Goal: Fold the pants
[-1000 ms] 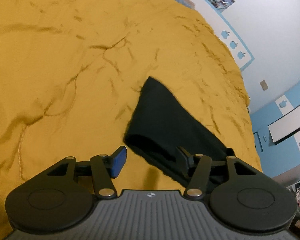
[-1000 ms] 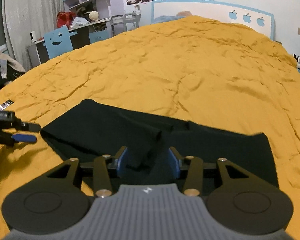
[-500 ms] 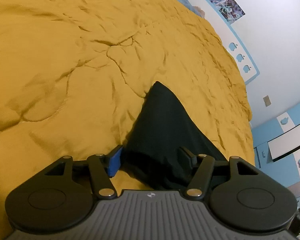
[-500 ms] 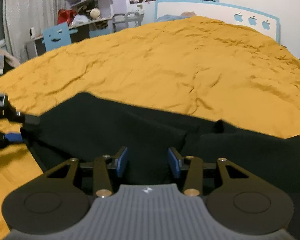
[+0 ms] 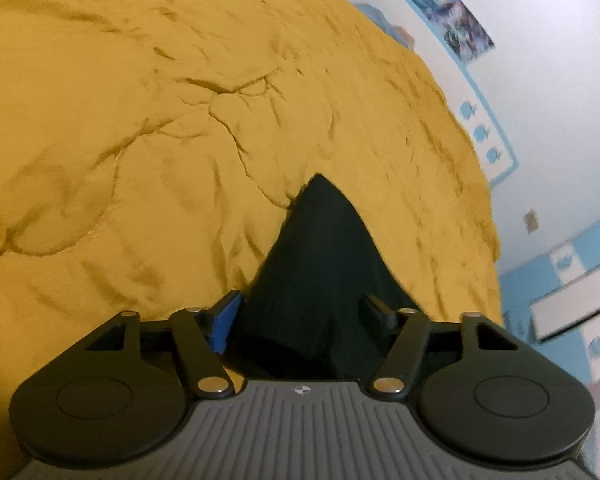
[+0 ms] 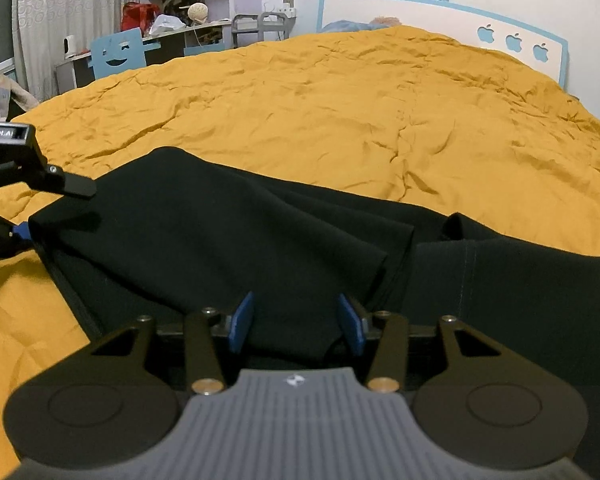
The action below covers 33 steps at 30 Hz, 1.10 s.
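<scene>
Black pants (image 6: 220, 232) lie across the near part of a yellow bedspread (image 6: 340, 100), with one layer folded over the other. My right gripper (image 6: 295, 324) sits low over the near edge of that folded layer. Its jaws are opening, and the fold lies between the blue pads (image 6: 240, 322) without being pinched. My left gripper (image 6: 56, 212) straddles the left end of the pants, and its upper finger casts a shadow on the cloth. In the left wrist view the left gripper (image 5: 300, 318) stands wide and is closing a little, with the pants (image 5: 320, 248) running out between the fingers.
The bedspread (image 5: 140, 120) is wrinkled and stretches far beyond the pants. A white and blue headboard (image 6: 440, 16) stands at the far end. A cluttered desk (image 6: 180, 36) and a blue smiley-face chair (image 6: 116, 52) are back left. Clothes (image 6: 4, 88) are piled at the left edge.
Both grippers have come down closer to the bed. The folded layer has settled flat on the pants. The left gripper has slid onto the pants' end, so cloth now fills the gap between its fingers.
</scene>
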Motion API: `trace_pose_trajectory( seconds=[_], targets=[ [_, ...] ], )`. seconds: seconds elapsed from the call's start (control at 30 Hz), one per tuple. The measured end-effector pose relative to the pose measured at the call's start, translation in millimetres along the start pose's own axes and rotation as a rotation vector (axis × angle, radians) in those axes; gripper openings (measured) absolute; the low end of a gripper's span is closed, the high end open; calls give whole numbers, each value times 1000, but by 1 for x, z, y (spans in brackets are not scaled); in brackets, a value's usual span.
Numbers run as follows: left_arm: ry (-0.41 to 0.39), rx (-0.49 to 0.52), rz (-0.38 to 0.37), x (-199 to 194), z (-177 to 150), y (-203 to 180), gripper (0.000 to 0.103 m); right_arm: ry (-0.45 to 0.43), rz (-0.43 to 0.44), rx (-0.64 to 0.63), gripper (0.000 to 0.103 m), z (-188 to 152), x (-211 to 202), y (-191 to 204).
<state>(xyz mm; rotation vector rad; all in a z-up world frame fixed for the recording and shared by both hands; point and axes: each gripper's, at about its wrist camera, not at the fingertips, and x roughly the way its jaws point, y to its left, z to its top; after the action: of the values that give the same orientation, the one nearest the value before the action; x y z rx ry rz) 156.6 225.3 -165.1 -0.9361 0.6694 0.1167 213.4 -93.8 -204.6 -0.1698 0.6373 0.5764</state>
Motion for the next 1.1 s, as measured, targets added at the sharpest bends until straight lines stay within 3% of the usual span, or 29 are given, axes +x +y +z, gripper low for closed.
trace_pose_trajectory(
  seconds=[0.13,0.27,0.53,0.63,0.73,0.8,0.9,1.1],
  targets=[
    [-8,-94,-17,-2,1,14,36,0,3,3,45,0,1,-1],
    [3,-139,-49,-3,4,23,19,0,5,3,45,0,1,-1],
    [17,-106,-10,0,8,12,20,0,7,3,45,0,1,-1],
    [30,-116,5,4,9,13,30,0,8,3,45,0,1,-1],
    [43,-106,-15,5,7,13,34,0,10,5,45,-1,1,-1],
    [48,-100,-20,7,7,13,31,0,11,5,45,-1,1,-1],
    [53,-89,-22,8,9,11,18,0,14,7,46,0,1,-1],
    [1,13,11,-5,6,-17,15,14,46,40,50,5,-4,-6]
  ],
)
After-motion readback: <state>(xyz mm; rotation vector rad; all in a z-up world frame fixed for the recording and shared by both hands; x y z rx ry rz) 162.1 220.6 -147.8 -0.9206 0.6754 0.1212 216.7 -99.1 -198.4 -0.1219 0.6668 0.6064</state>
